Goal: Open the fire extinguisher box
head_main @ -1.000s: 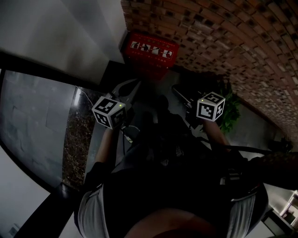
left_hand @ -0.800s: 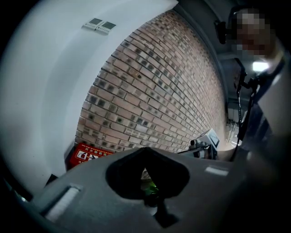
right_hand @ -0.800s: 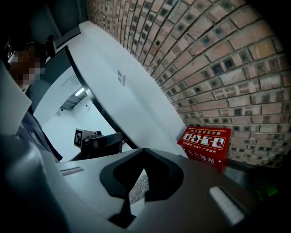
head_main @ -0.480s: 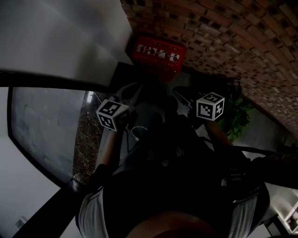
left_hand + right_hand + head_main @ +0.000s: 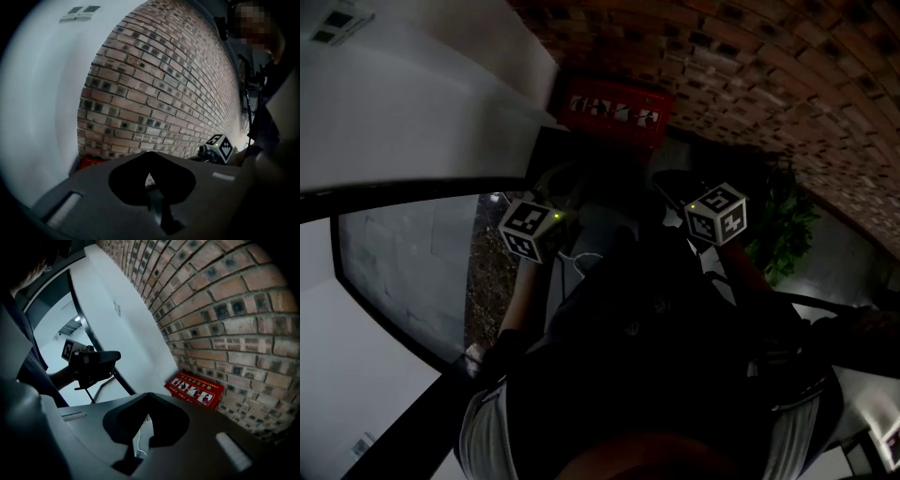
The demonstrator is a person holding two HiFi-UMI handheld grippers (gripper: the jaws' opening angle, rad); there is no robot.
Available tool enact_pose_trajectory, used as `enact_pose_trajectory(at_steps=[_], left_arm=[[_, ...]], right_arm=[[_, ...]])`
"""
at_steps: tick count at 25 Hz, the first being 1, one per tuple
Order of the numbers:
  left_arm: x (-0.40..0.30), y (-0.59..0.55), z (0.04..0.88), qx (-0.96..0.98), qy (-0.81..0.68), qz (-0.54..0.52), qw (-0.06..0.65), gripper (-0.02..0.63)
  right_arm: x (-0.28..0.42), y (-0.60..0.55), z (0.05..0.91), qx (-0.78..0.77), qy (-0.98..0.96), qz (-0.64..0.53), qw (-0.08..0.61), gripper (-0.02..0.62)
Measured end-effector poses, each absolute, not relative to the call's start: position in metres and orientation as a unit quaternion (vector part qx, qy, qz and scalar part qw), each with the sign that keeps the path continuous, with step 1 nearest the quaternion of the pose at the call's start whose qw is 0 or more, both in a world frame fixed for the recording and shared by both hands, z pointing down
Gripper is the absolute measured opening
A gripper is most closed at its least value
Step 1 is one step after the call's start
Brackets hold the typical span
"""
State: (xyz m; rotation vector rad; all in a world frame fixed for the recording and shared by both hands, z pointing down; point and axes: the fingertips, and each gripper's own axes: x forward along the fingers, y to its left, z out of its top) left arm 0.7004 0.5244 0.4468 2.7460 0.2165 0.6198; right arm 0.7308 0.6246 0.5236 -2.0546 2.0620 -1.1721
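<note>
Red fire extinguisher box (image 5: 614,111) sits at foot of brick wall (image 5: 750,56), apart from both grippers. Left gripper (image 5: 150,159) jaws together, empty. Right gripper (image 5: 148,401) looks closed too, dim view, nothing held.

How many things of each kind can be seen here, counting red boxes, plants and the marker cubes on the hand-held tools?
red box: 1
plant: 1
marker cubes: 2
Total: 4
</note>
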Motion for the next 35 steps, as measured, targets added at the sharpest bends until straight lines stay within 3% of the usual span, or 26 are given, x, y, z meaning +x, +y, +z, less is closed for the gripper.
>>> enact_pose_trajectory(at_steps=[5, 14, 26, 35], left_arm=[[0.739, 0.520, 0.429, 0.972, 0.058, 0.201, 0.105, -0.002], [0.766, 0.518, 0.435, 0.970, 0.022, 0.230, 0.076, -0.002], [0.785, 0.496, 0.483, 0.957, 0.028, 0.268, 0.104, -0.002], [0.782, 0.439, 0.549, 0.940, 0.016, 0.289, 0.181, -0.002]], right_arm=[[0.758, 0.612, 0.505, -0.641, 0.705, -0.297, -0.057, -0.002], [0.795, 0.600, 0.497, -0.603, 0.747, -0.274, -0.061, 0.000], [0.822, 0.601, 0.513, -0.625, 0.719, -0.294, -0.075, 0.000], [0.814, 0.560, 0.513, -0.645, 0.692, -0.315, -0.081, -0.001]])
